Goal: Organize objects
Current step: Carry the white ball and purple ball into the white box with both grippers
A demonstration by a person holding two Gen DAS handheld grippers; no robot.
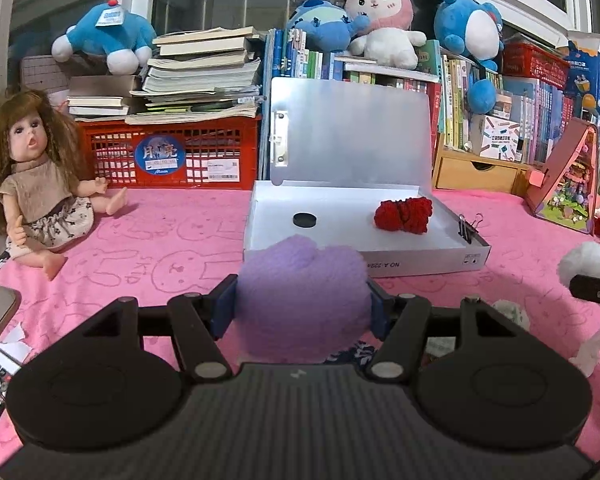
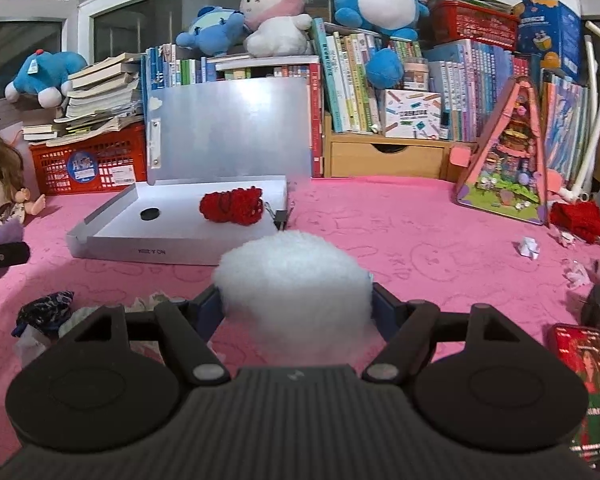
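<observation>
Here, both sets of jaws are closed on soft loads: my left gripper (image 1: 302, 304) squeezes a purple yarn ball (image 1: 300, 300) between its blue pads, and my right gripper (image 2: 296, 304) clamps a white fluffy ball (image 2: 294, 292) the same way, each held above the pink cloth (image 2: 400, 240) rather than resting on it. I read the wide stance of the jaws as a matter of bulk — the balls fill the gap from pad to pad. Beyond them, well apart from either gripper, sits the shallow white box (image 1: 420, 262) with its lid (image 1: 352, 128) propped upright against the books, presumably so things can be dropped in from the front. Inside it already lie a red yarn bundle (image 1: 404, 214) and a small black disc (image 1: 304, 220), with a binder clip (image 1: 466, 230) on the right wall. Both grippers face that box, so I judge it the destination — the two balls are still short of it. A doll (image 1: 36, 184) sits at far left, clear of the path.
</observation>
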